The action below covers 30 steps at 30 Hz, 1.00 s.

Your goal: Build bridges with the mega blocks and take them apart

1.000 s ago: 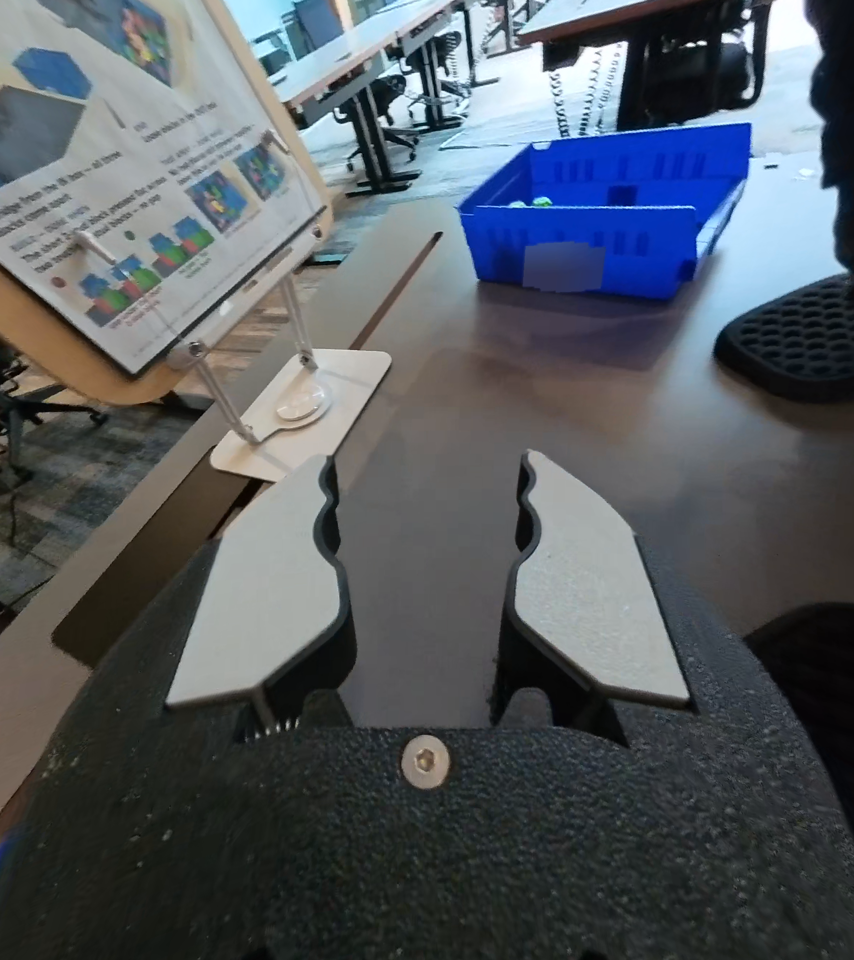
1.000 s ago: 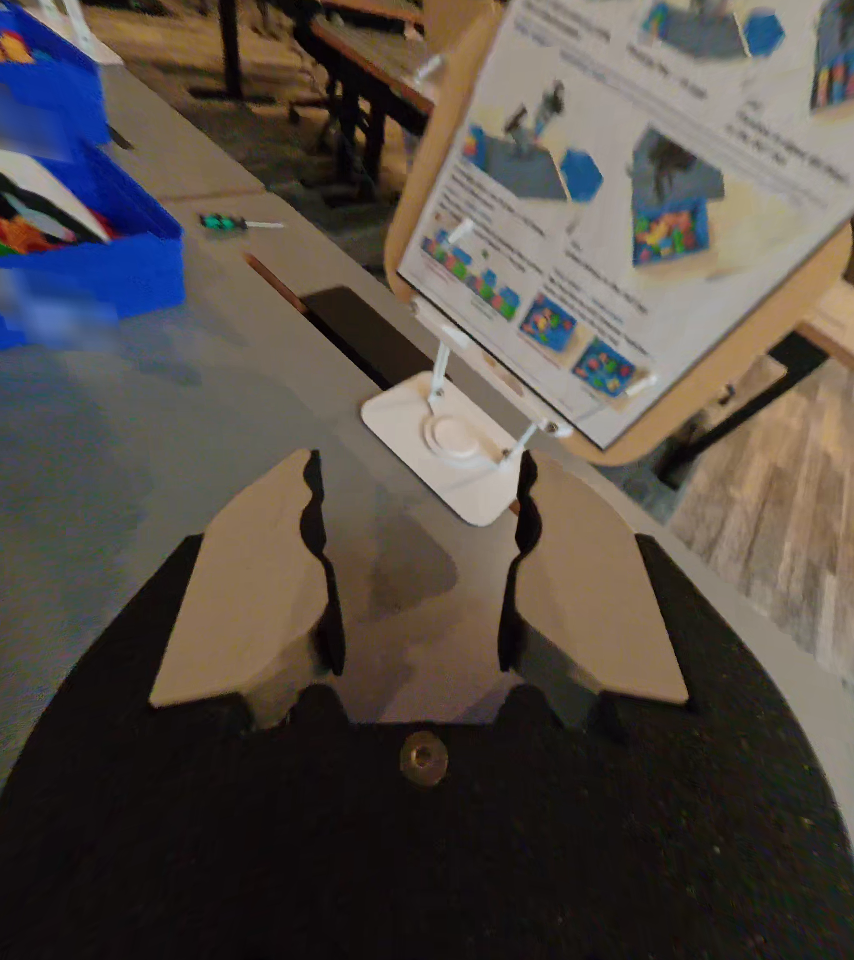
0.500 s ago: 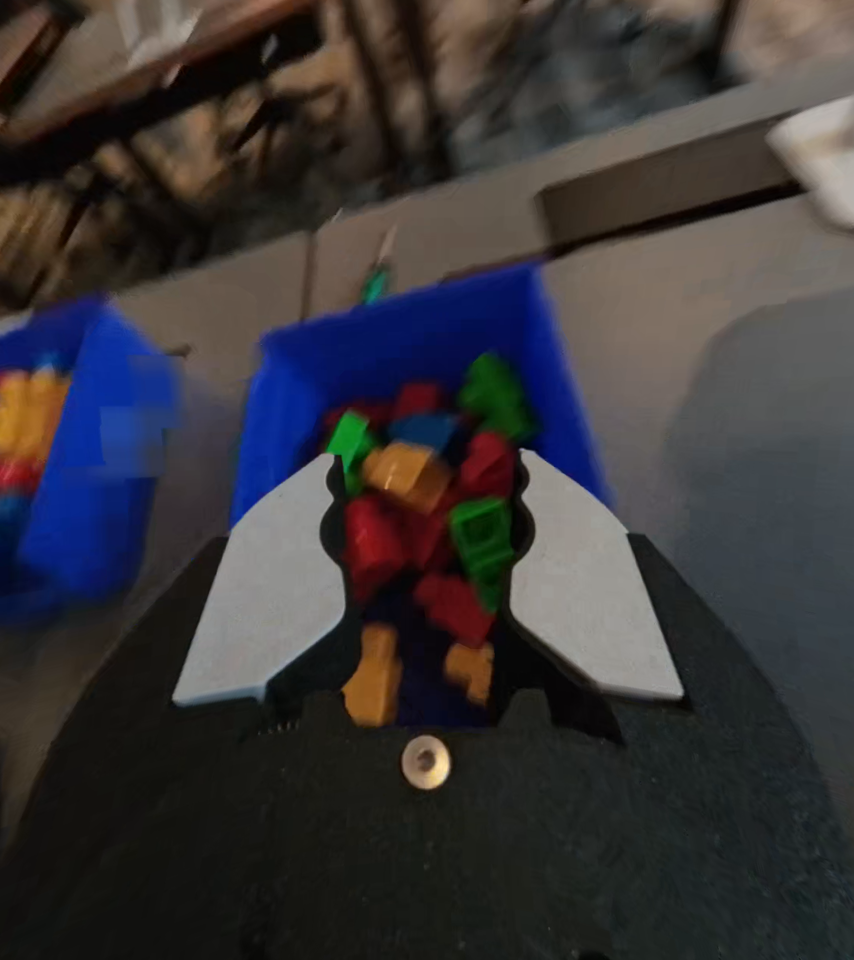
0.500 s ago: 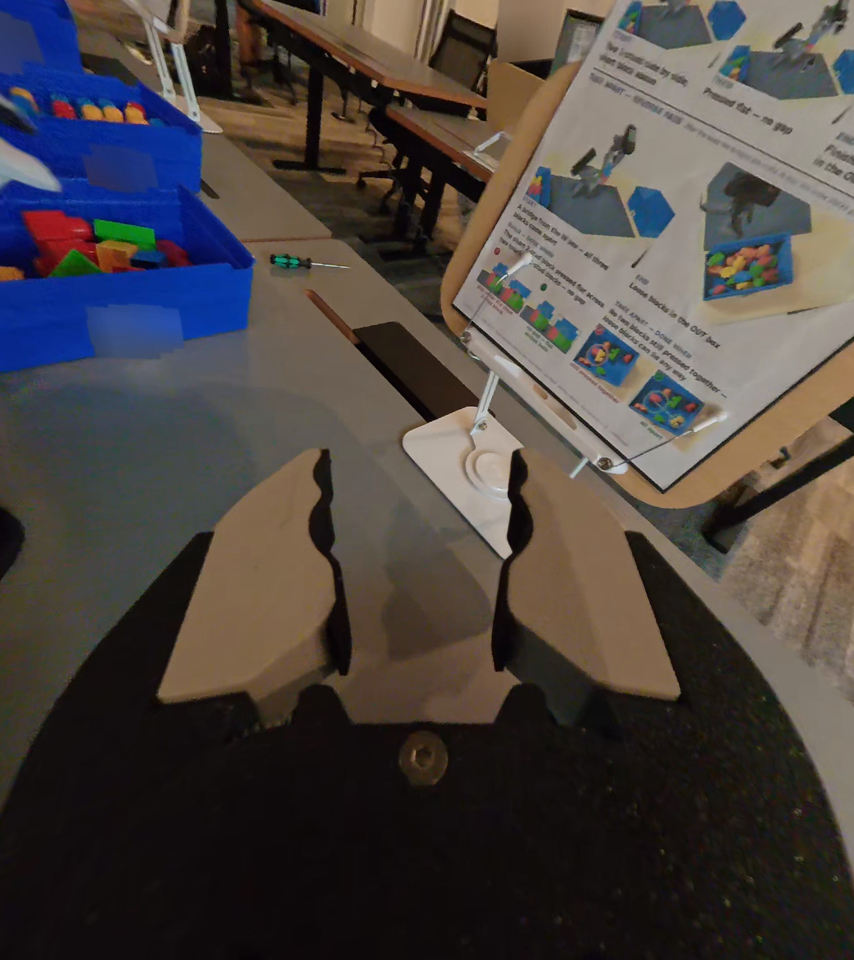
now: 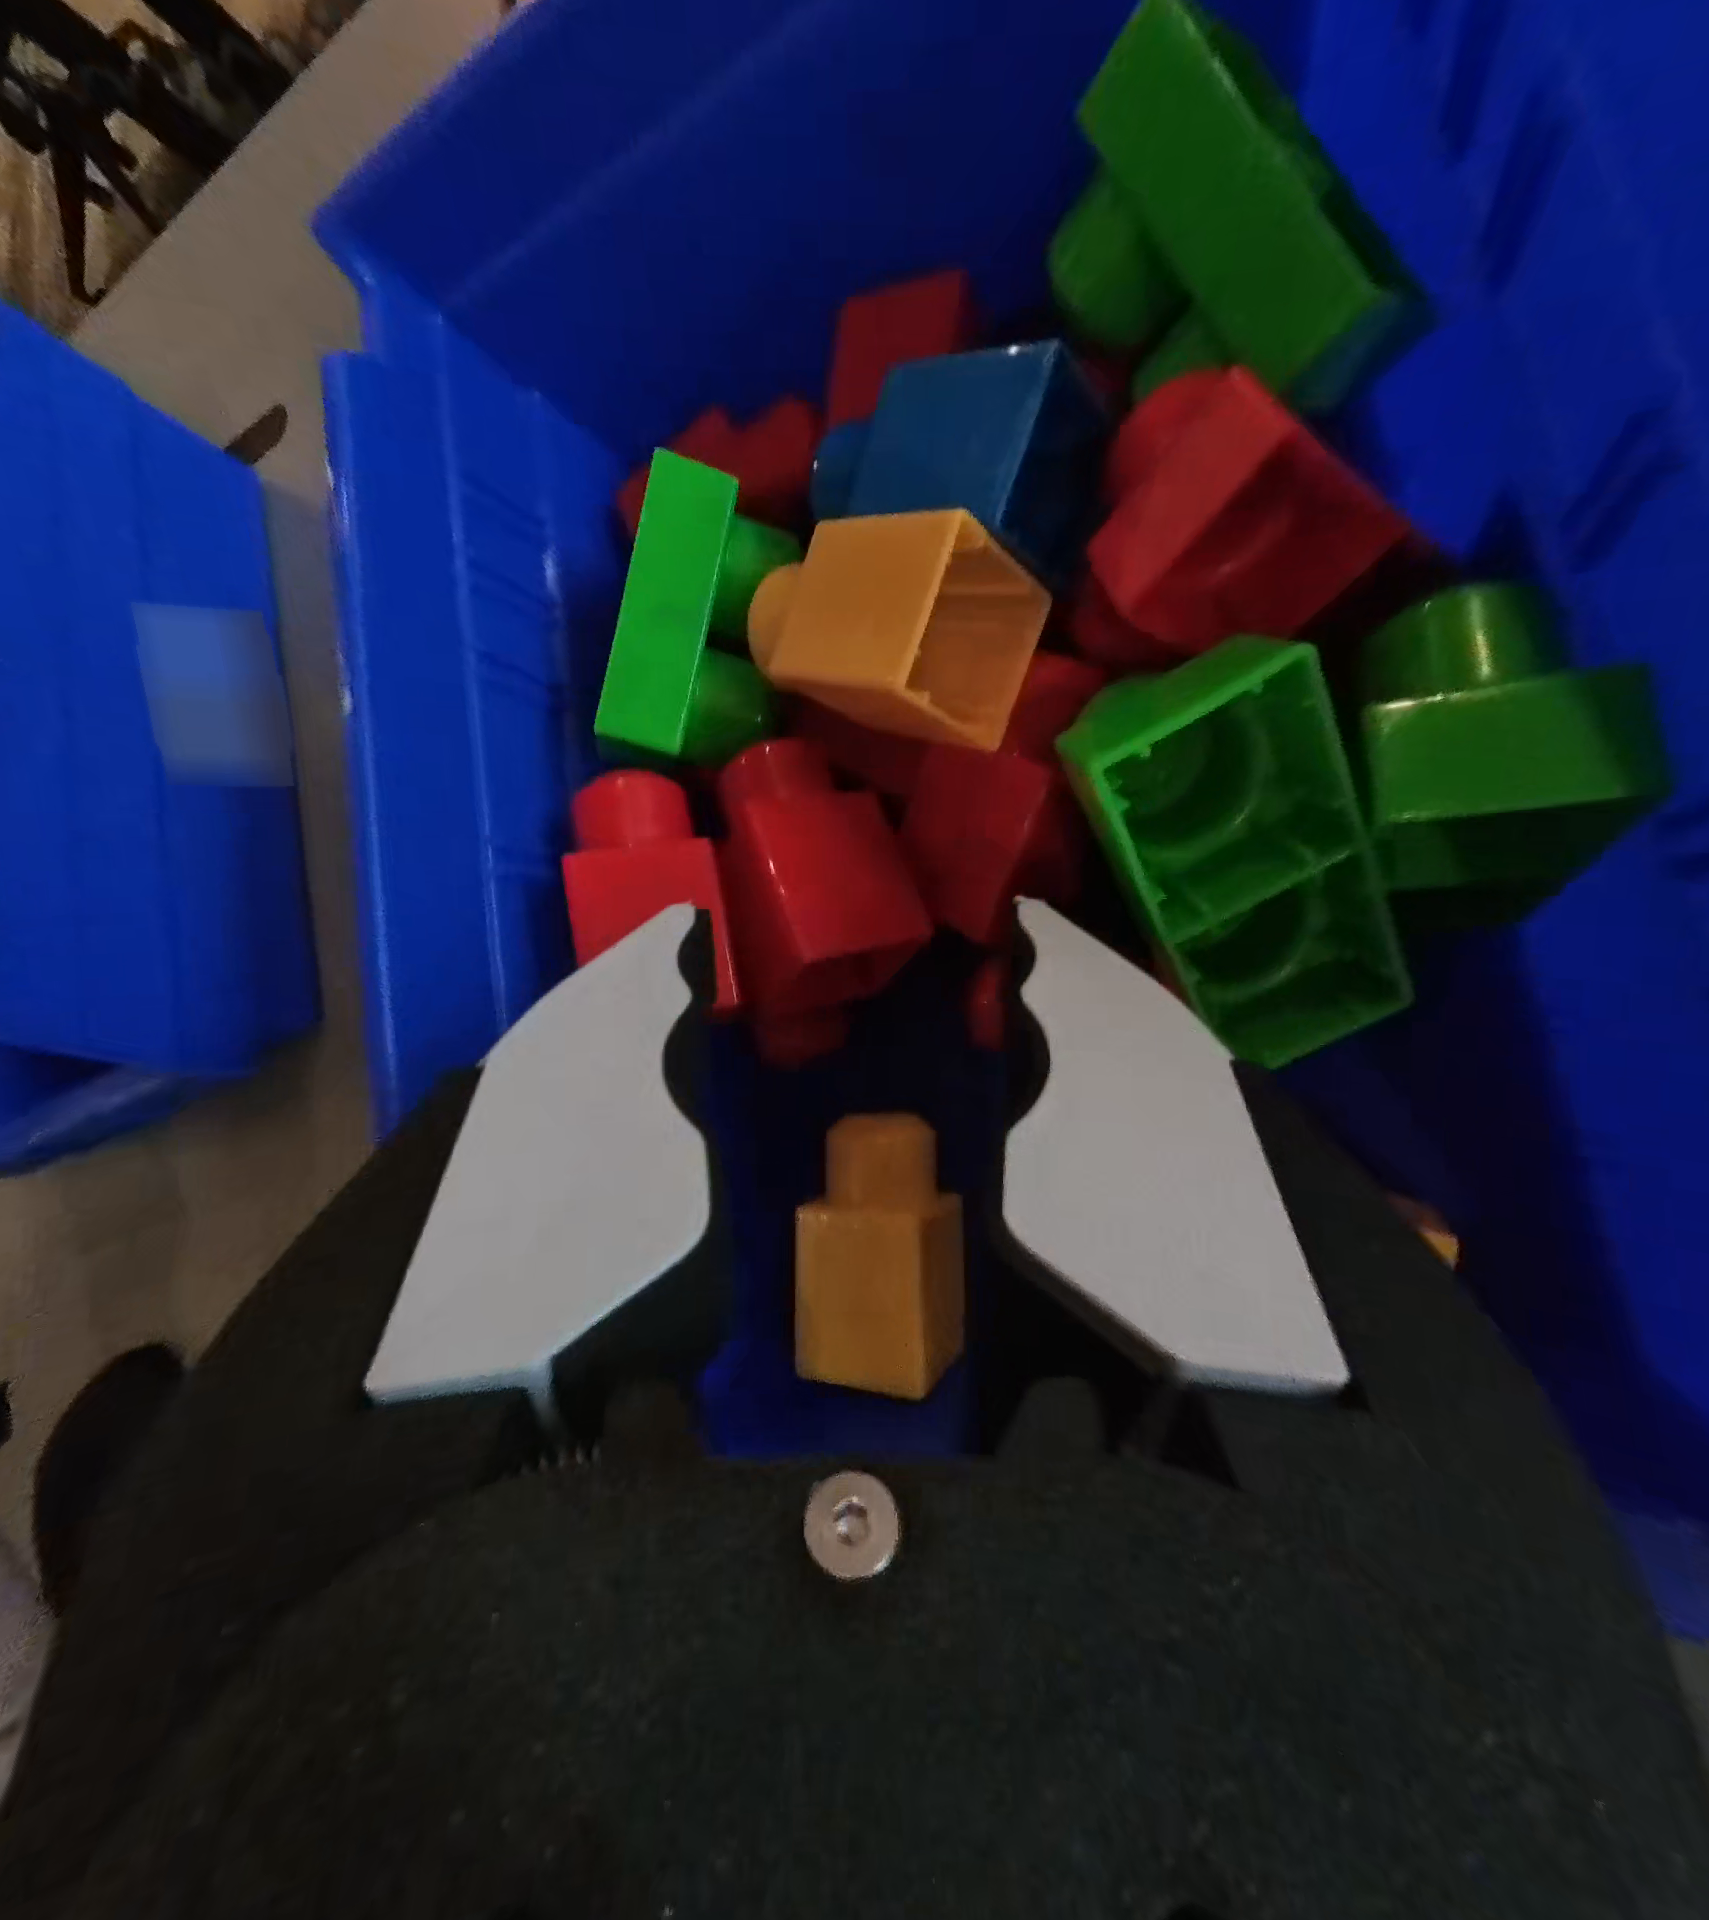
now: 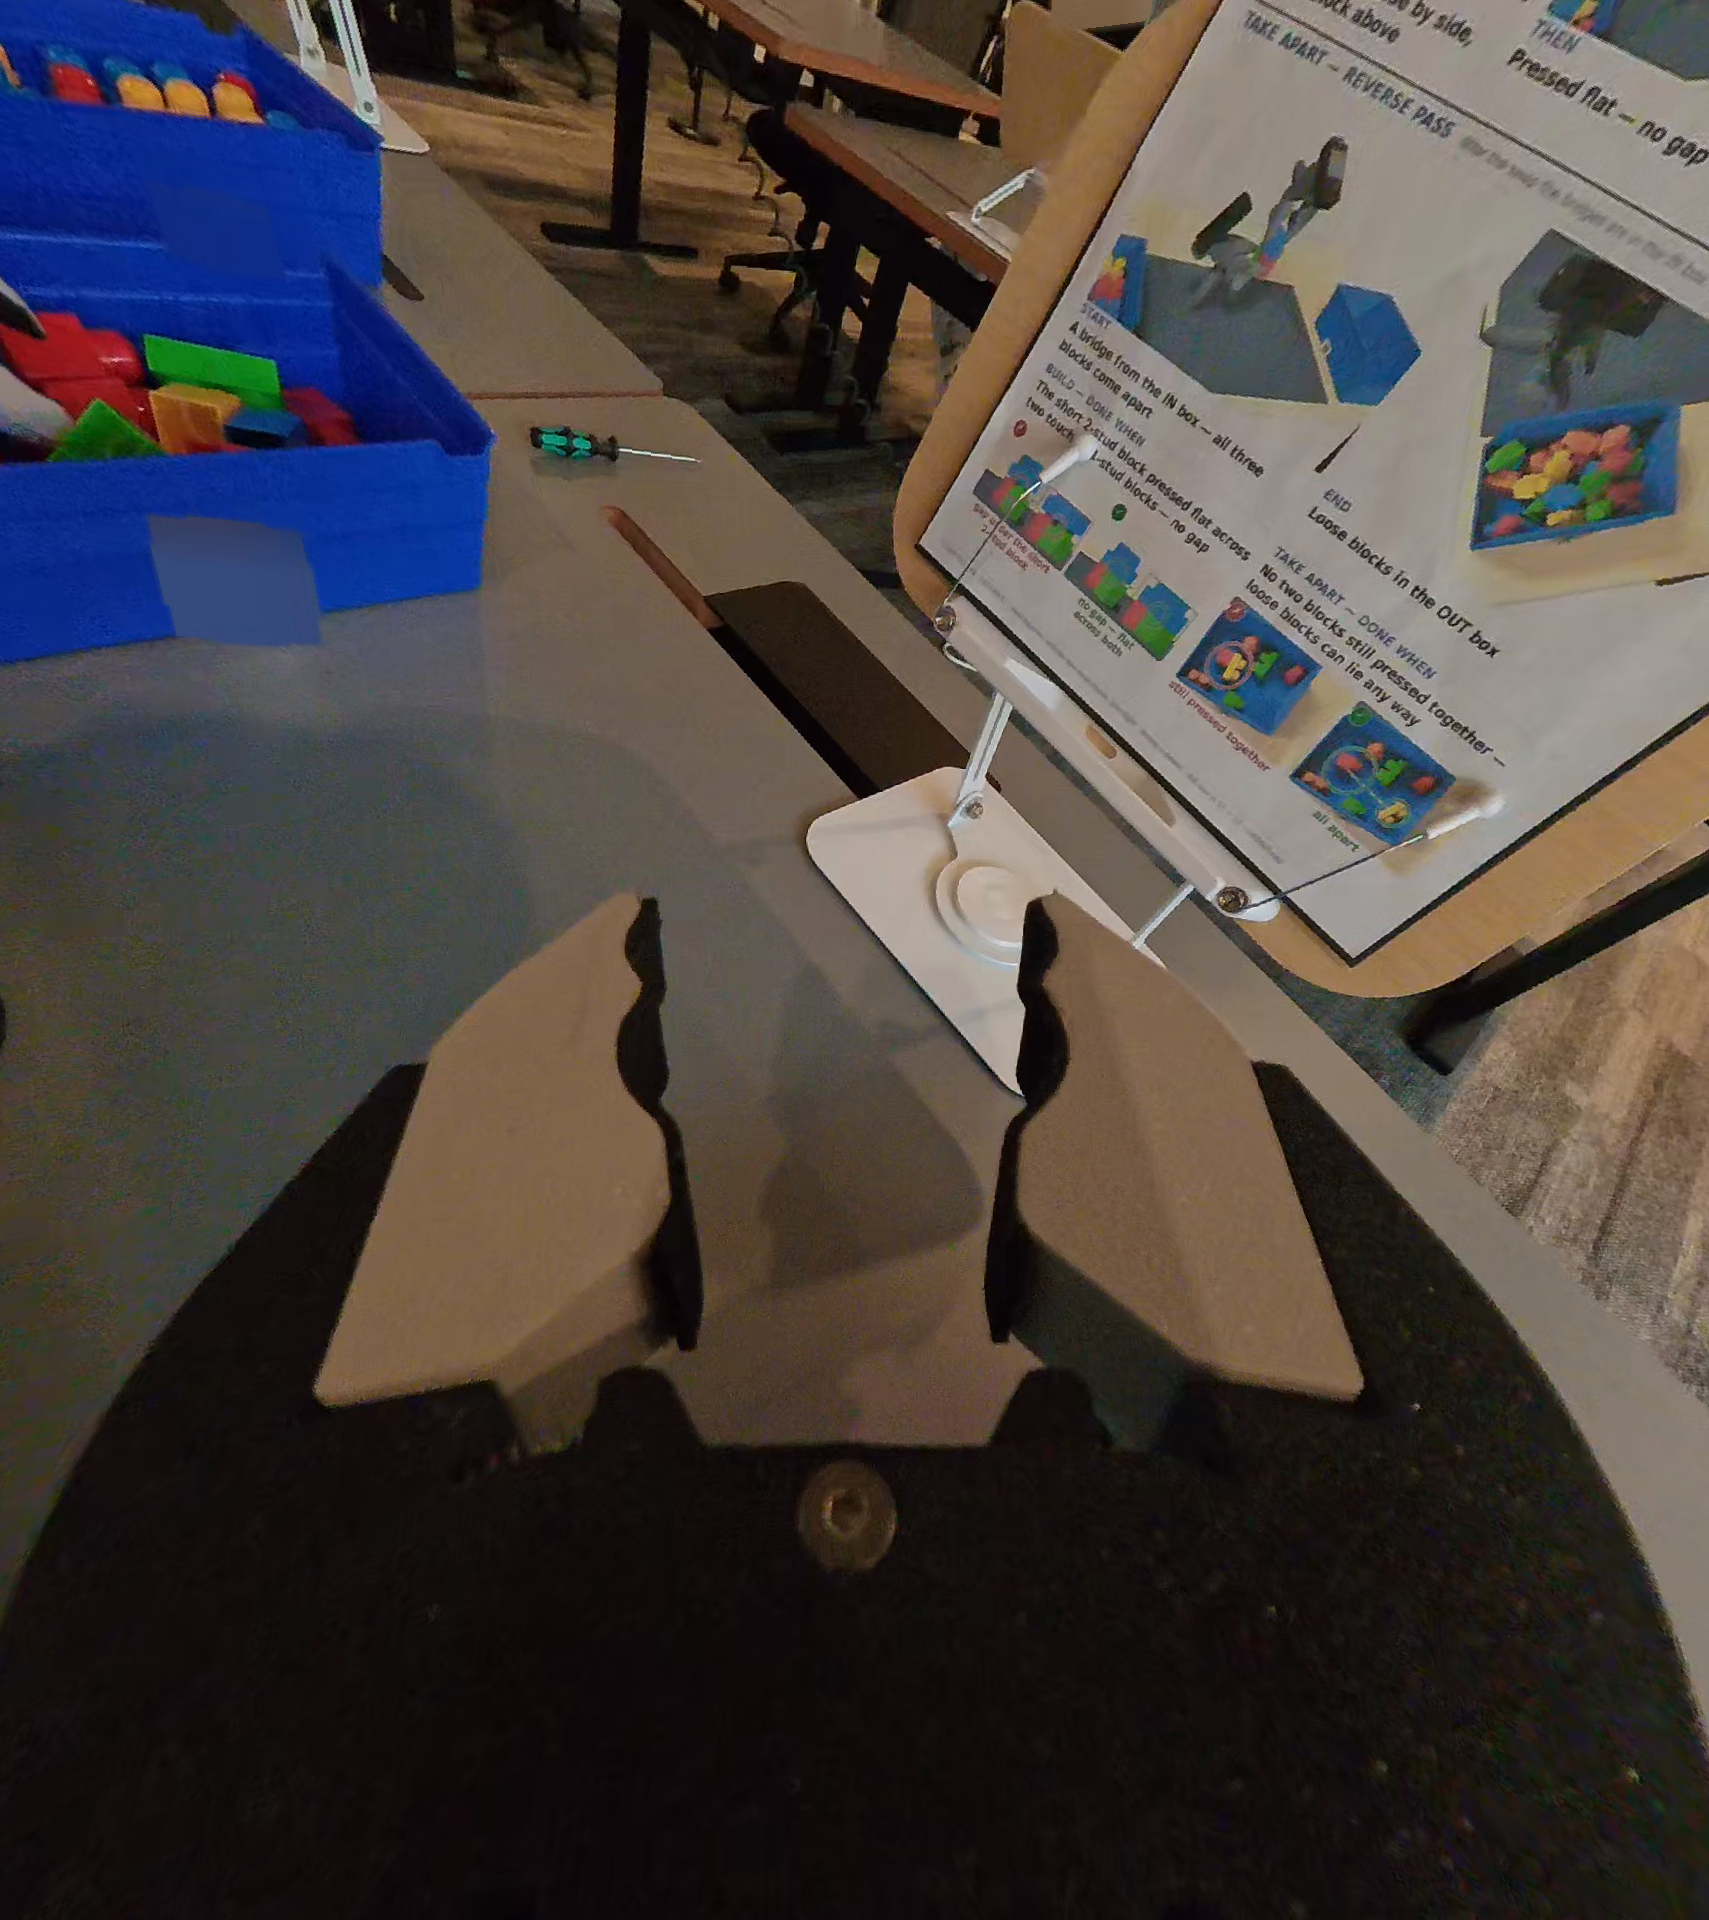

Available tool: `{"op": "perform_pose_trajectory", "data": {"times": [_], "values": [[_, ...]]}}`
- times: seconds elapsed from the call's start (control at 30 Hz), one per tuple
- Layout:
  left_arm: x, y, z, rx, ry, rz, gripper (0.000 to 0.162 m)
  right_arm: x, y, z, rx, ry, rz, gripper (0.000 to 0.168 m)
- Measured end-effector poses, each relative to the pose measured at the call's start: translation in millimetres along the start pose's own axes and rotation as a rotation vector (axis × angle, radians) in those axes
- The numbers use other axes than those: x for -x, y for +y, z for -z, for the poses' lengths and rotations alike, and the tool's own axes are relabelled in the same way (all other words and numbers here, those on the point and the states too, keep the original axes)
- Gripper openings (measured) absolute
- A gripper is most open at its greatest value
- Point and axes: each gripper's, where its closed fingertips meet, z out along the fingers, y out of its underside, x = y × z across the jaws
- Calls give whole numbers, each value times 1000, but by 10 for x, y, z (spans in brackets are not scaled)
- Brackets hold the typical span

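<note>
The loose plastic mega blocks, red, green, orange and dark blue, lie heaped in the open blue plastic bin [image 5: 538,260], and one small single-stud orange block [image 5: 876,1273] lies apart on the bin floor, right between the fingers of your left hand-held gripper [image 5: 855,940]. Half a second ago that gripper was above the bin; now it has dropped in close, jaws spread wide and holding nothing, with a red block [image 5: 819,883] just past the tips. That suggests you are about to make the first pick for a bridge, and nothing is built yet. A second blue plastic bin [image 5: 123,707] holding coloured blocks sits just beside the first one. Your right hand-held gripper [image 6: 839,925] has barely moved: it hovers over the bare grey worktop [image 6: 258,852], open and empty, facing the white stand [image 6: 912,862] that holds the illustrated instruction sheet [image 6: 1401,416]. A small green-handled screwdriver [image 6: 580,445] lies beyond the bin.
</note>
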Motion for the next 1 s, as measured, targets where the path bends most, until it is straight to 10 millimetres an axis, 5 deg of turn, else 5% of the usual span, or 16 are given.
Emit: {"op": "perform_pose_trajectory", "data": {"times": [0.23, 0.57, 0.83, 1.0], "values": [[-30, 207, -146, 86, 22, 1, 50, -11, 26, -5, 9, -1, 0, 66], [92, 176, -355, 47, -83, -33, 35, 12, 21, -1, 8, -13, 8, 66], [175, -144, 31, -172, -26, 133, 34, 45, 49, -50, 25, -31, 15, 66], [94, -701, 562, -521, 92, 179, 34, 149, 32, -104, 13, -90, 20, 66]]}}
